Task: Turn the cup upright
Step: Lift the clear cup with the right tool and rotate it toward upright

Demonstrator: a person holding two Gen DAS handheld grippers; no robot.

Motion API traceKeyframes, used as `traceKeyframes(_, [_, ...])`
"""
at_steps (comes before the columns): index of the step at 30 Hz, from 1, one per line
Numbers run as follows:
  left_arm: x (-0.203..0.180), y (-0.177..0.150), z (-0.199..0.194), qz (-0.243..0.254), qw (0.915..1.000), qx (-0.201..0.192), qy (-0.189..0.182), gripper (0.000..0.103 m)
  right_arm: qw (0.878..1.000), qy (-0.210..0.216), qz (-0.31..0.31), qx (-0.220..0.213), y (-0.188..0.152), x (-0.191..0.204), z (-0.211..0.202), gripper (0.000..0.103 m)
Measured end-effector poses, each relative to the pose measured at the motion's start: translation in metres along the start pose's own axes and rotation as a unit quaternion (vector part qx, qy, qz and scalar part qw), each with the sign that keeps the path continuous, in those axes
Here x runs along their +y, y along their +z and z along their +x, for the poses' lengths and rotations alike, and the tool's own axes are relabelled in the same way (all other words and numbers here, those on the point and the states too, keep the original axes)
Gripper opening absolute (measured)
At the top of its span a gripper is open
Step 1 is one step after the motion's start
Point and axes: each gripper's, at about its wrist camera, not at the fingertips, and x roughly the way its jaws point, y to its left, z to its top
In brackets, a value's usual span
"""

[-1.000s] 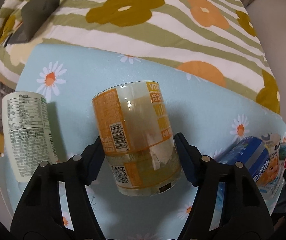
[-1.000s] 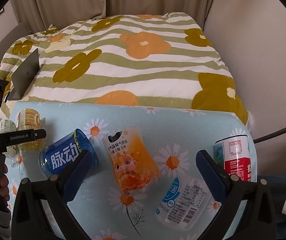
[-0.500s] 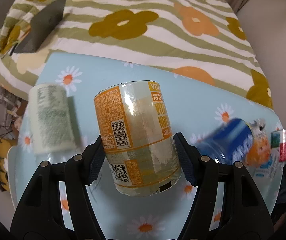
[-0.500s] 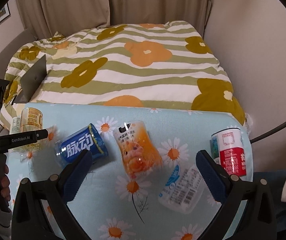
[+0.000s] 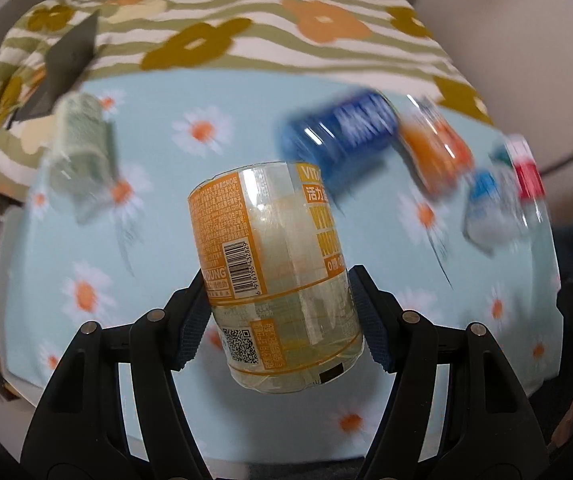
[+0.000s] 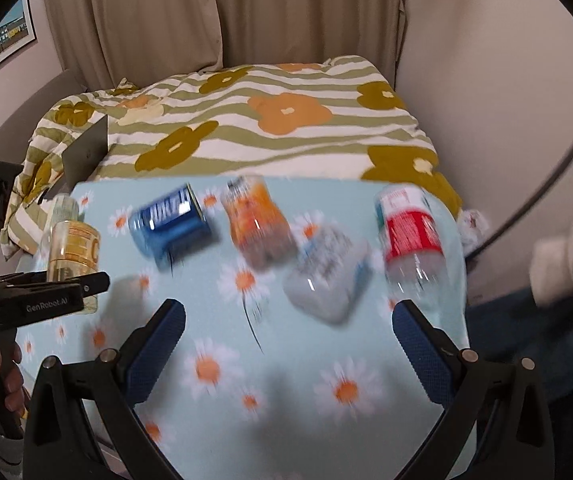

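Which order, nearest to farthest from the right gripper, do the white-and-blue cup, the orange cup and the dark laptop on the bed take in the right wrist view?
1. White-and-blue cup: lying on the daisy cloth just ahead of the right gripper.
2. Orange cup: farther back, slightly left.
3. Dark laptop: on the bed, far left.
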Motion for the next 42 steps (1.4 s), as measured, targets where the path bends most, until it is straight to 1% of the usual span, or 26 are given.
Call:
traceKeyframes(5, [-0.039, -0.035, 0.014, 0.038, 0.9988, 0.014, -0.028, 0.071, 1.0, -0.013, 0.01, 0.012, -0.037, -0.019, -0.013, 0.103])
traceKeyframes(8, [-0.055, -0.049, 0.023, 0.059, 0.9975, 0.016, -0.034, 0.071, 0.999, -0.023, 0.019, 0.018, -0.056, -0.03, -0.016, 0.103])
traceKeyframes(12, [-0.066, -0.057, 0.033, 0.084, 0.996, 0.011, -0.028, 0.071, 0.999, -0.028, 0.033, 0.025, -0.074, -0.041, -0.017, 0.103])
traceKeyframes(19, [-0.073, -0.063, 0.037, 0.093, 0.9954, 0.007, -0.023, 0.071, 0.998, -0.027, 0.043, 0.028, -0.089, -0.049, -0.015, 0.103])
traceKeyframes(25, [-0.072, -0.064, 0.037, 0.09, 0.9956, 0.008, -0.023, 0.073, 0.998, -0.027, 0.04, 0.026, -0.092, -0.05, -0.017, 0.103])
traceKeyframes(26, [-0.072, -0.064, 0.036, 0.091, 0.9957, 0.008, -0.02, 0.076, 0.999, -0.027, 0.04, 0.025, -0.091, -0.05, -0.017, 0.103])
traceKeyframes(28, [-0.071, -0.063, 0.034, 0.091, 0.9957, 0.0, -0.012, 0.098, 0.999, -0.026, 0.04, 0.023, -0.091, -0.05, -0.02, 0.103])
traceKeyframes(29, [-0.07, -0.061, 0.033, 0.091, 0.9958, -0.005, -0.012, 0.1, 0.999, -0.025, 0.04, 0.022, -0.09, -0.049, -0.021, 0.103])
traceKeyframes(31, [-0.07, -0.06, 0.025, 0.09, 0.9957, -0.018, -0.014, 0.101, 0.999, -0.024, 0.041, 0.018, -0.09, -0.049, -0.025, 0.103])
traceKeyframes(33, [-0.069, -0.06, 0.016, 0.092, 0.9954, -0.026, -0.002, 0.101, 0.999, -0.022, 0.037, 0.013, -0.088, -0.048, -0.029, 0.103])
traceKeyframes(35, [-0.066, -0.061, 0.0, 0.084, 0.9959, -0.033, 0.006, 0.101, 0.999, -0.018, 0.03, 0.007, -0.083, -0.046, -0.034, 0.103])
traceKeyframes(38, [-0.056, -0.064, -0.026, 0.067, 0.9966, -0.046, 0.015, 0.103, 1.0, 0.007, 0.016, 0.005, -0.069, -0.041, -0.041, 0.103])
traceKeyframes(40, [-0.043, -0.068, -0.043, 0.056, 0.9965, -0.054, 0.032, 0.103, 1.0, 0.022, -0.001, 0.009, -0.056, -0.035, -0.043, 0.103])
traceKeyframes(42, [-0.028, -0.073, -0.054, 0.042, 0.9968, -0.054, 0.042, 0.103, 0.999, 0.038, -0.024, 0.017, -0.04, -0.024, -0.042, 0.103])
